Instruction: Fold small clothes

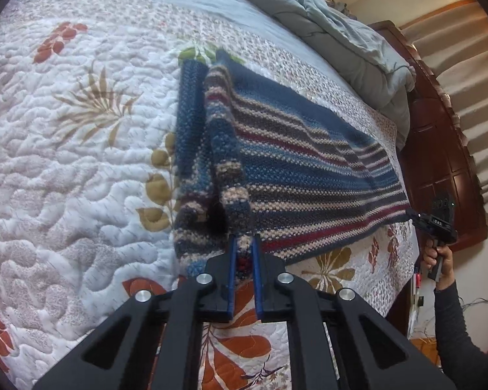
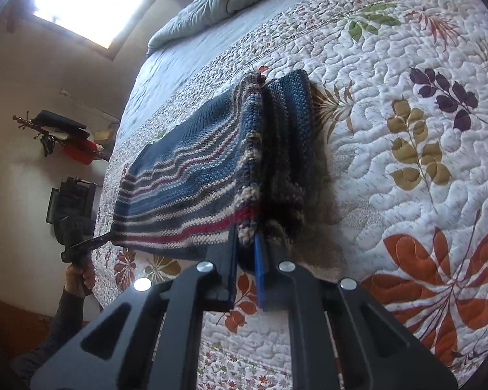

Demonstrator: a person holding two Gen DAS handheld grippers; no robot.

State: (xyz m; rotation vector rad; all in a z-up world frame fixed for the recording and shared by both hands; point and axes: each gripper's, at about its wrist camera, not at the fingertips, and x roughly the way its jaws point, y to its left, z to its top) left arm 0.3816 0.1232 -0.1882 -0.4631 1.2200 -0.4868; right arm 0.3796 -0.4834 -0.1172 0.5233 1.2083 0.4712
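Note:
A striped knitted garment point(image 1: 296, 169), blue with cream, grey and red bands, is stretched above the quilted bed between both grippers. My left gripper point(image 1: 244, 243) is shut on one near corner; the edge hangs in a doubled fold beyond its blue fingers point(image 1: 231, 260). In the right wrist view my right gripper point(image 2: 246, 237) is shut on the other near corner of the garment point(image 2: 185, 175), with a folded layer hanging to its right. The right gripper point(image 1: 413, 216) shows at the garment's far corner in the left view; the left gripper point(image 2: 109, 237) shows likewise in the right view.
The bed carries a white quilt point(image 1: 68, 149) with leaf prints point(image 2: 439, 276). A crumpled grey duvet point(image 1: 351, 39) lies at the head. A dark wooden headboard point(image 1: 439, 149) stands beyond the bed's side. A wall shelf with dark and red things point(image 2: 65, 136) hangs under a bright window.

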